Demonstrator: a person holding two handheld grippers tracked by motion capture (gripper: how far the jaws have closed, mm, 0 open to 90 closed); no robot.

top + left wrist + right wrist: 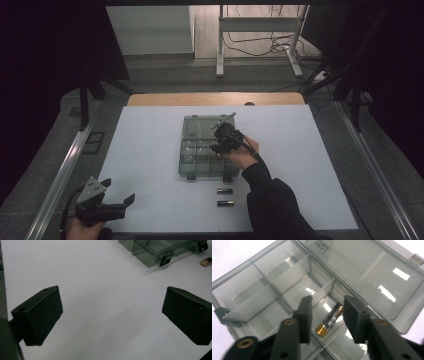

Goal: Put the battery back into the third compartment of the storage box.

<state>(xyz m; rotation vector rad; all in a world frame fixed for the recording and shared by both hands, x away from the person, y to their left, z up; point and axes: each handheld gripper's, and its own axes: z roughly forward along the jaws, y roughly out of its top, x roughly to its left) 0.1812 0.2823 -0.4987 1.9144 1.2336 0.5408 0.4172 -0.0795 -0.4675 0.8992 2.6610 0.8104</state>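
A clear smoky plastic organizer box (192,160) lies mid-table with its lid (200,125) folded open at the far side. My right gripper (220,142) hovers over the box's right part. In the right gripper view its jaws (328,301) stand open above a compartment. A black-and-gold battery (330,319) lies on that compartment's floor between them, touched by neither jaw. Two more batteries (224,190) (225,203) lie on the white table in front of the box. My left gripper (120,190) rests at the front left, open and empty (112,300).
The box (249,290) has several divided compartments with thin partition walls (292,272). Its front latches (165,260) face the person. A battery's end (206,262) peeks in at the left gripper view's right edge. White mat (150,150) spreads left of the box. Rails (65,165) flank the table.
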